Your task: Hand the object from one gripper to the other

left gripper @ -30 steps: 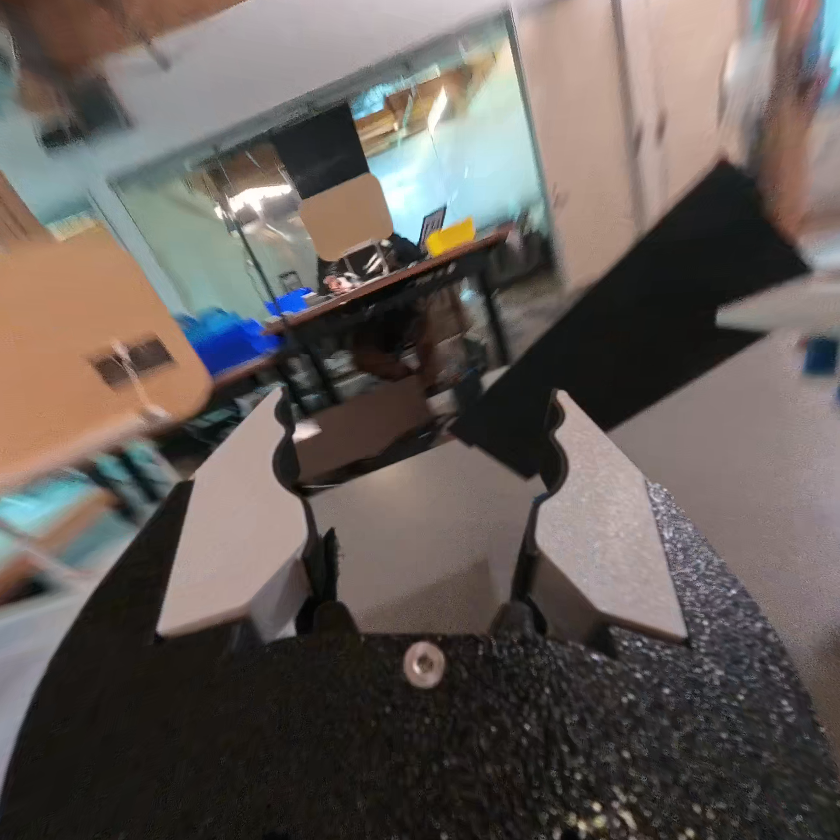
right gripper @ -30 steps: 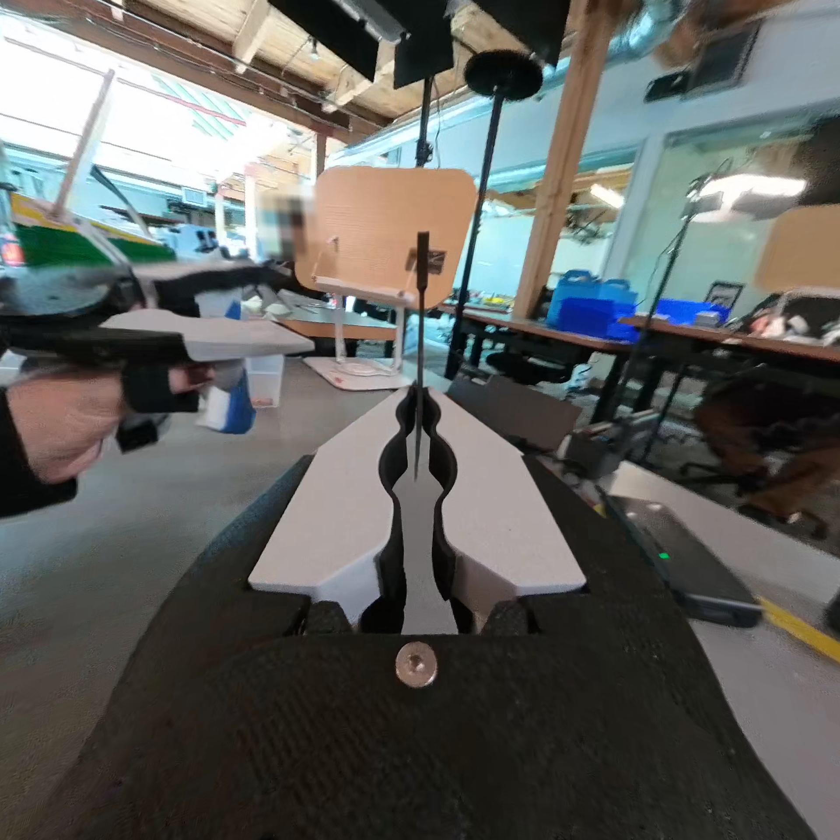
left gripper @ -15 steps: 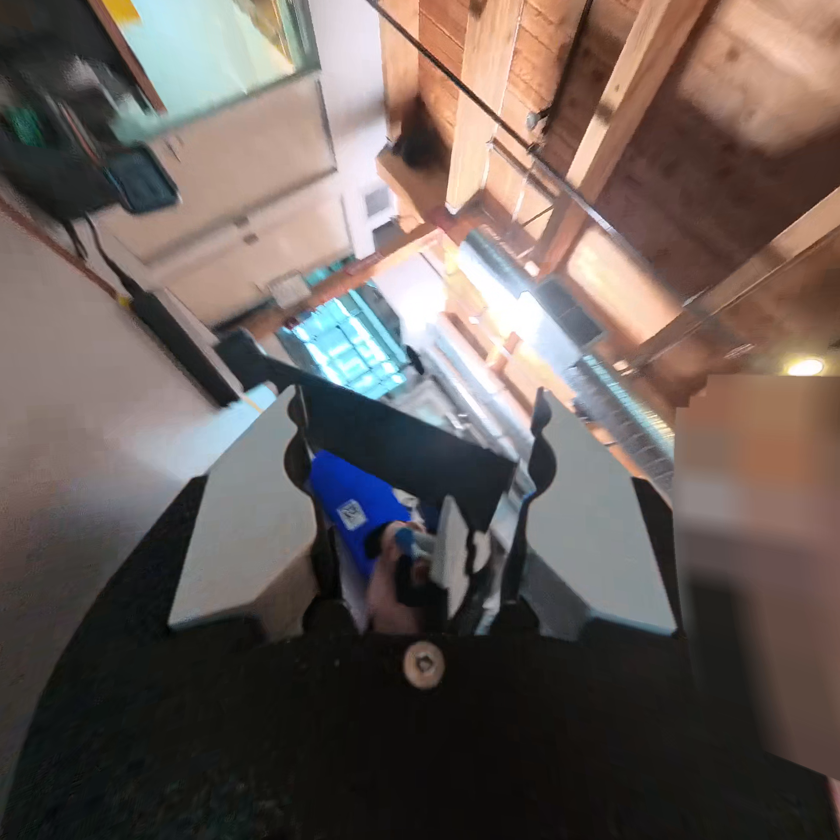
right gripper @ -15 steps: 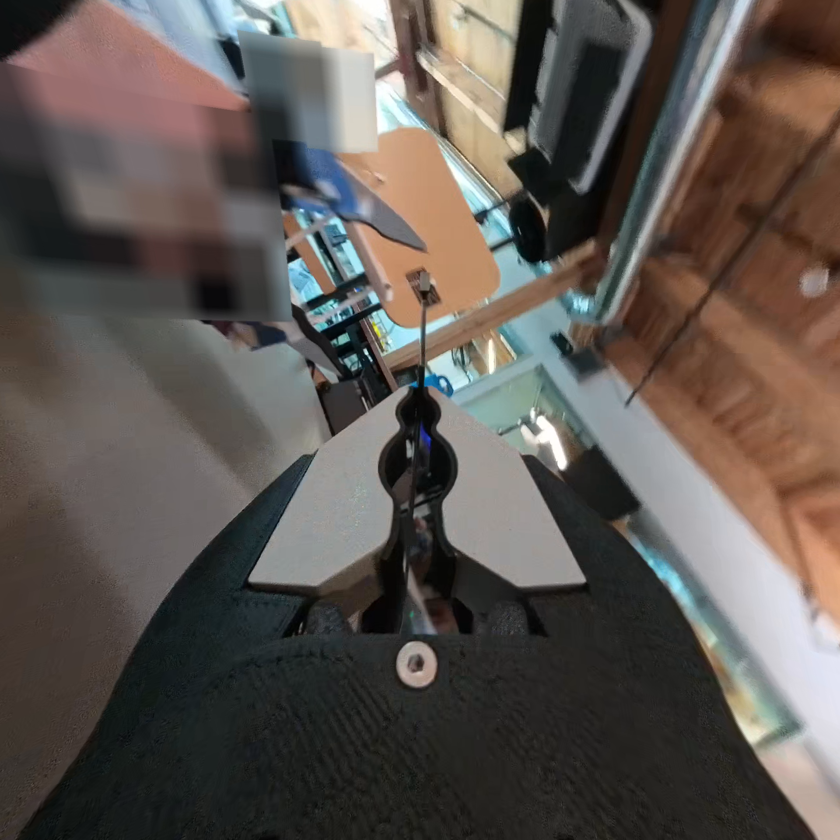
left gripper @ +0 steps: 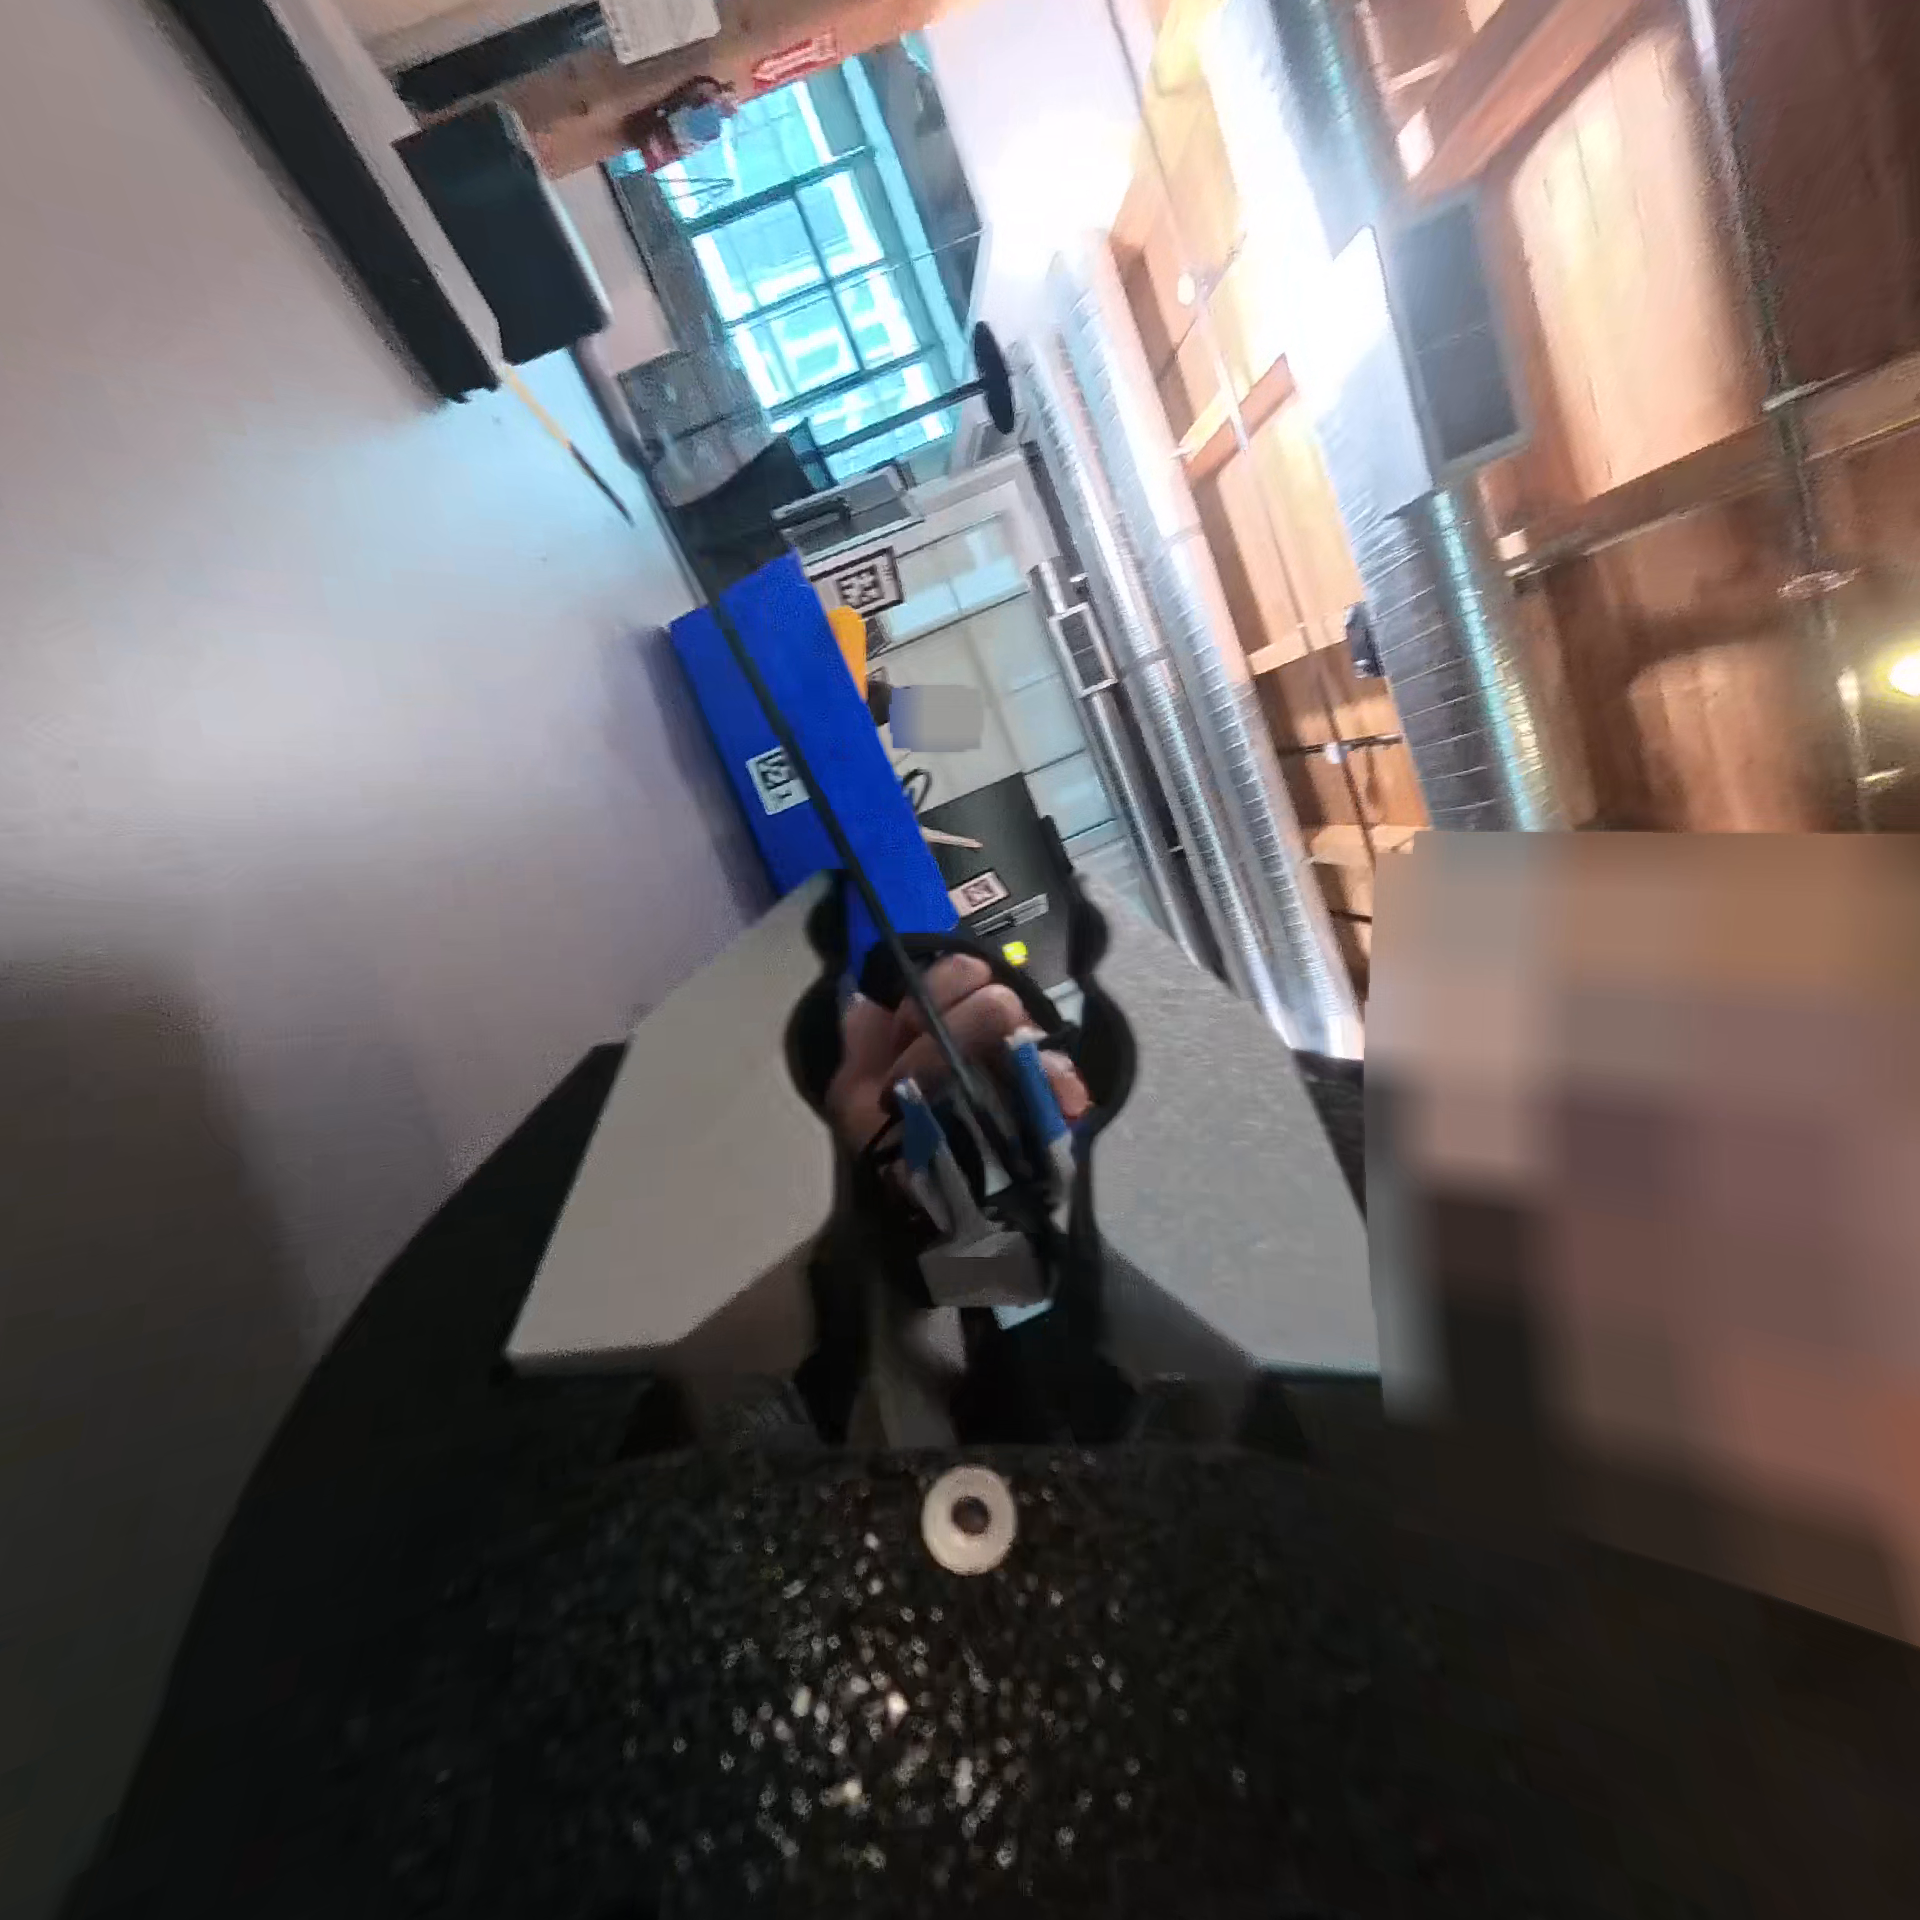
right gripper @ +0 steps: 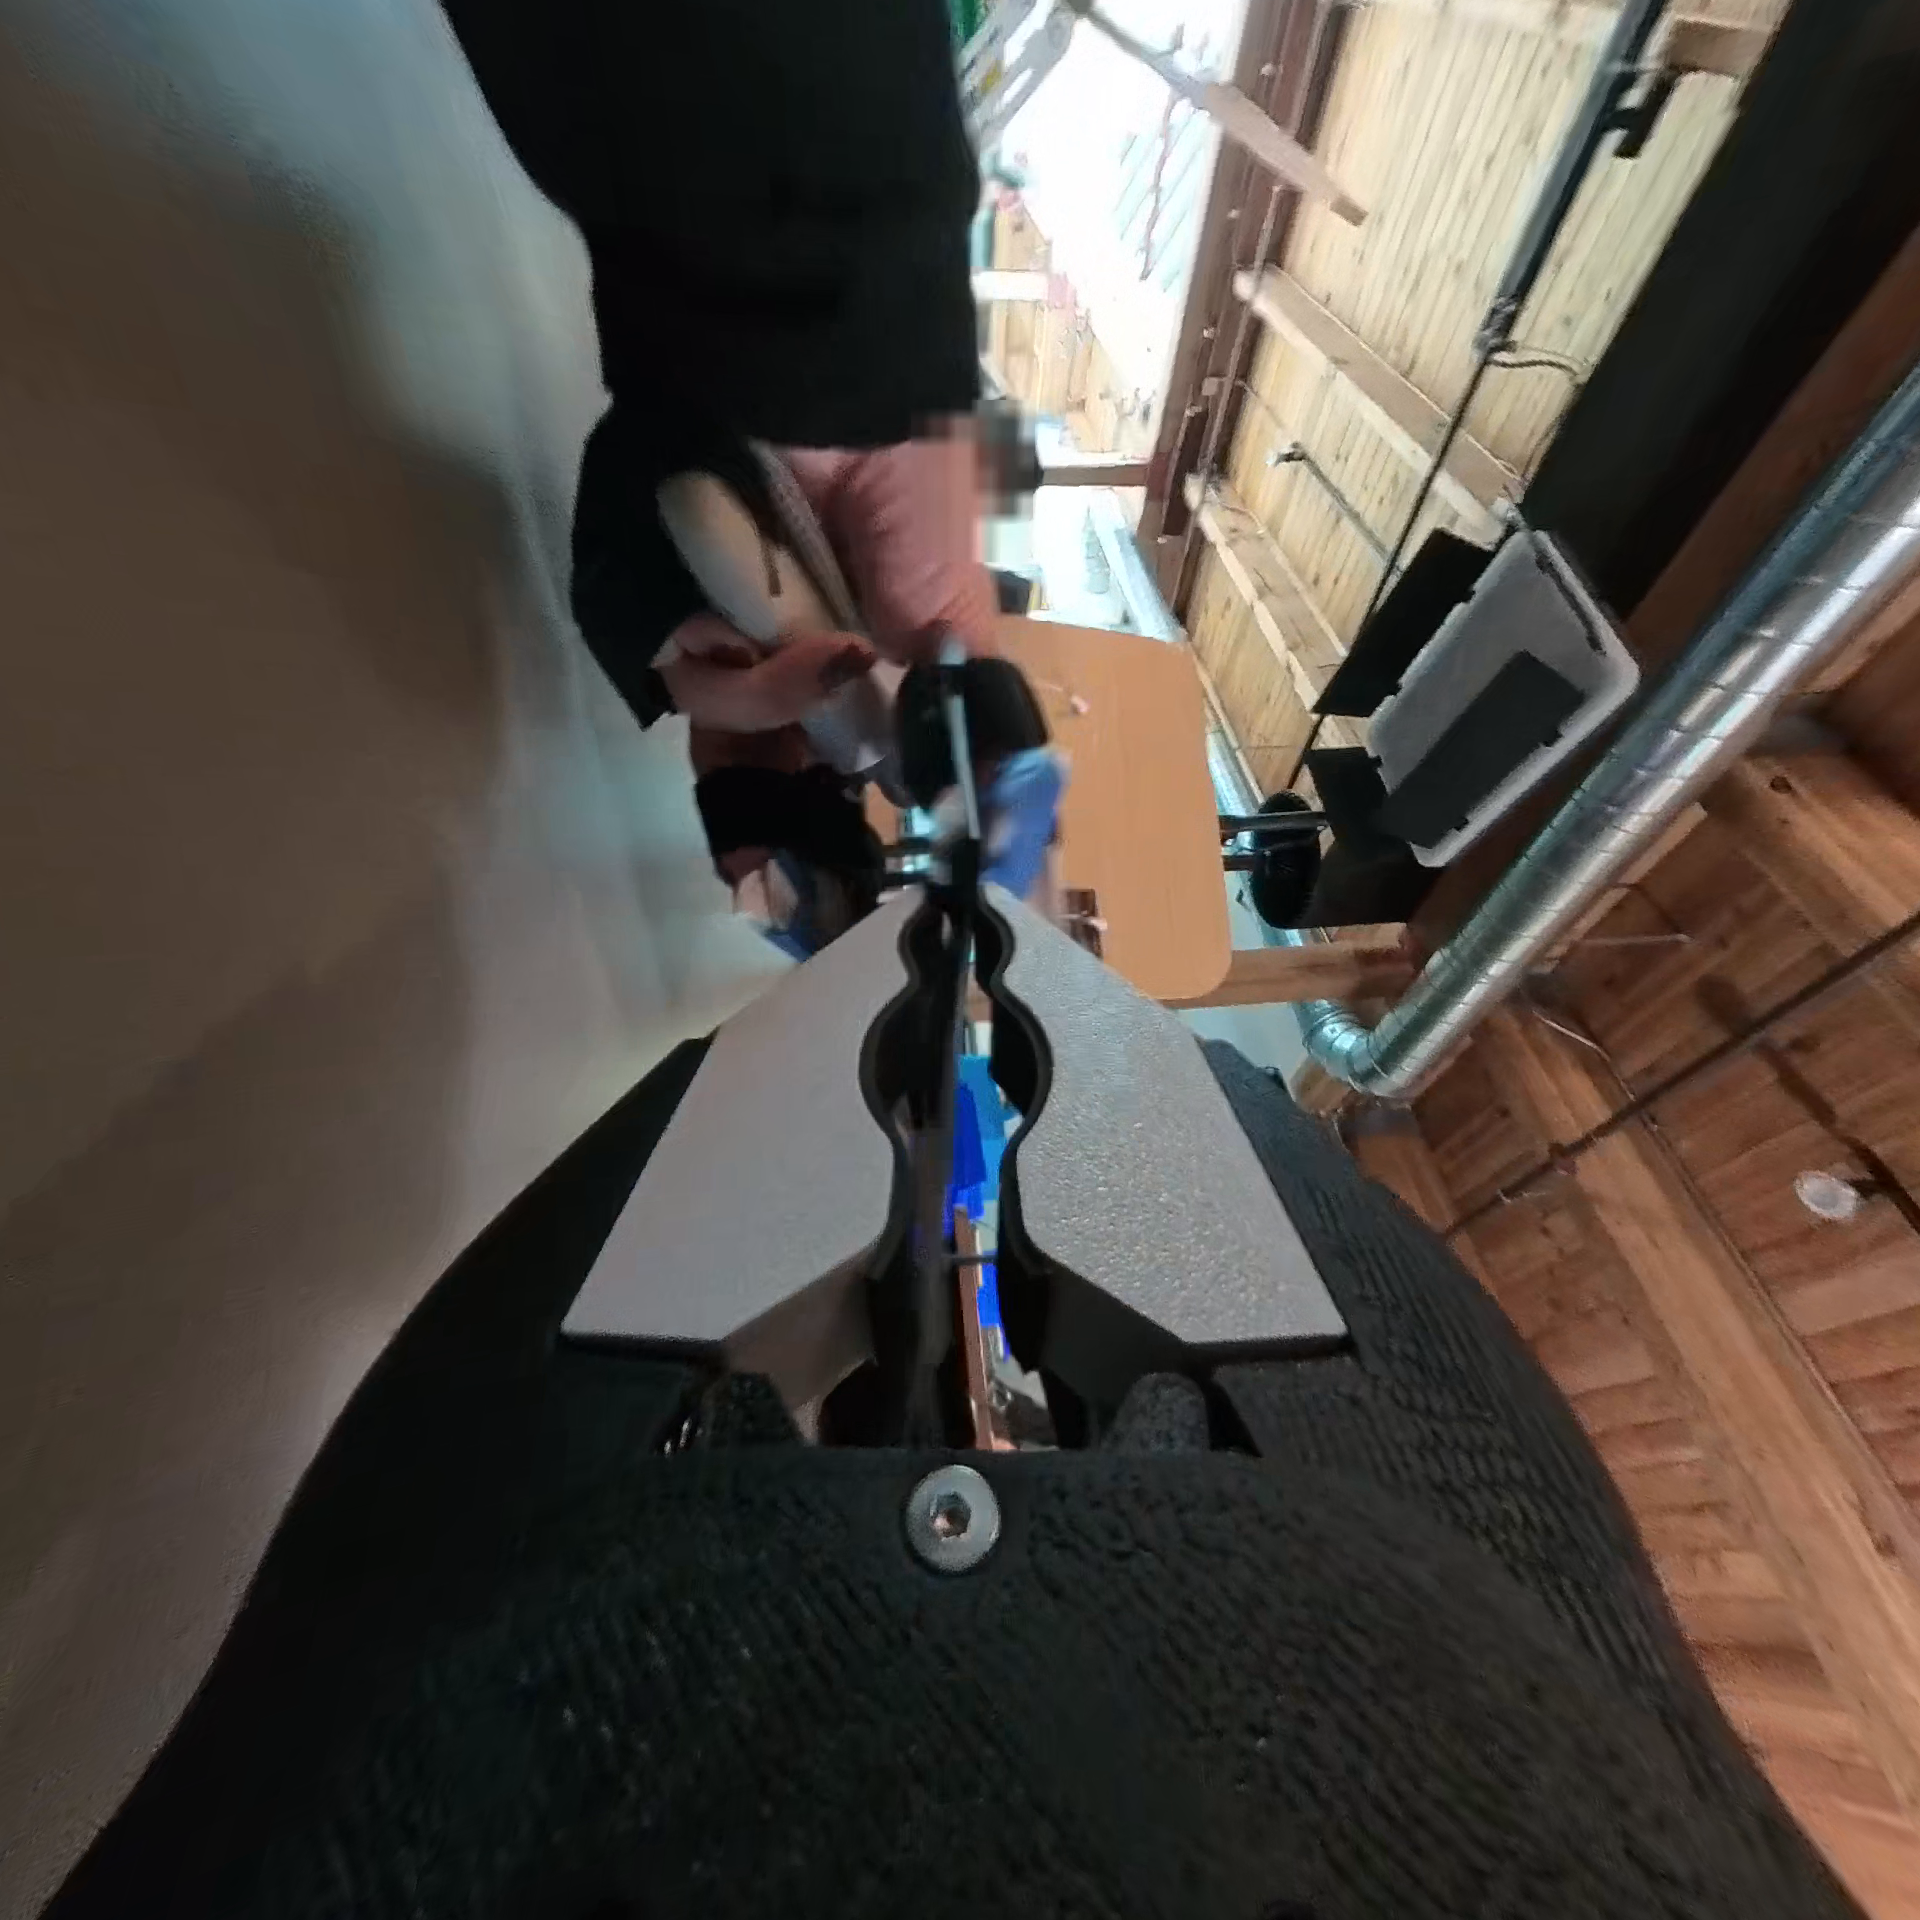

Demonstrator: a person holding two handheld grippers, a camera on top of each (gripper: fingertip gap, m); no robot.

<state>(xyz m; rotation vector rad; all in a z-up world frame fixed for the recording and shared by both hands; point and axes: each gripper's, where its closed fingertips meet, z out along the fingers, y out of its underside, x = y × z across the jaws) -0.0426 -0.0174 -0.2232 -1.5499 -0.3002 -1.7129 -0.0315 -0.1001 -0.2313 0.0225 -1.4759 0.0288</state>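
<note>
Your right tongs [right gripper: 951, 935] clamp the thin black rod [right gripper: 961, 758]; light, stiff, slippery; left tongs [left gripper: 951, 935] apart around it; grip mid-shaft.

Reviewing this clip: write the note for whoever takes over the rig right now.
Right hand-held gripper: shut on the thin flat black sheet, seen edge-on.
Left hand-held gripper: open, its fingers either side of the sheet's edge, not clamped.
Both point at each other, raised toward the ceiling.
Done: sheet brought between the left jaws.
Left: close left, open right, draw apart.
</note>
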